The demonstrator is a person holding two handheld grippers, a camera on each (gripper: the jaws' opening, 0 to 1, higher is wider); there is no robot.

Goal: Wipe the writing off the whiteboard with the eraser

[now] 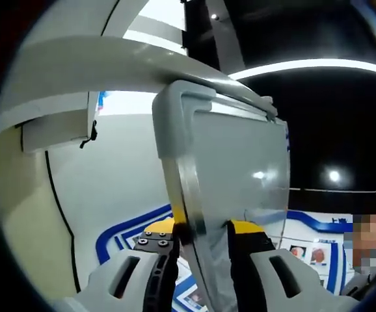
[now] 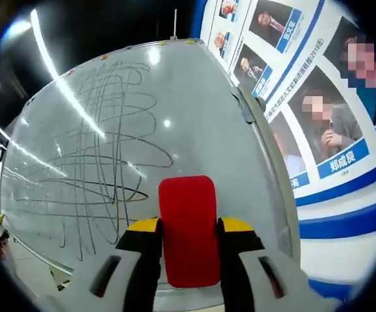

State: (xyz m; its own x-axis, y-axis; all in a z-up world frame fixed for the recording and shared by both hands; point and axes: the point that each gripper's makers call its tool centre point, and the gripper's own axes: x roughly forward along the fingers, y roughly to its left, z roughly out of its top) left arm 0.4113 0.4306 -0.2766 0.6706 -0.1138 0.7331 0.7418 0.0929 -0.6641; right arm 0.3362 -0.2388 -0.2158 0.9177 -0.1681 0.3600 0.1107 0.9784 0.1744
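Red felt-block eraser sits clamped between the jaws of the right gripper, which close narrow on its two long sides, leaving its face pointed at the whiteboard. Looping scribbles cover the board from about 9 o'clock to 12 o'clock of the eraser, and none look wiped yet, so the step in hand seems to be the approach, just before first contact. Whether the eraser already touches the surface cannot be told.

In the left gripper view, the left gripper pinches the board's lower edge beside its grey plastic corner cap, apparently steadying it.

Next, I judge, the eraser must press flat and sweep toward 10 o'clock across the lines. There is open board in that direction; at 2 o'clock the frame edge runs close beside the poster wall, leaving little room there.
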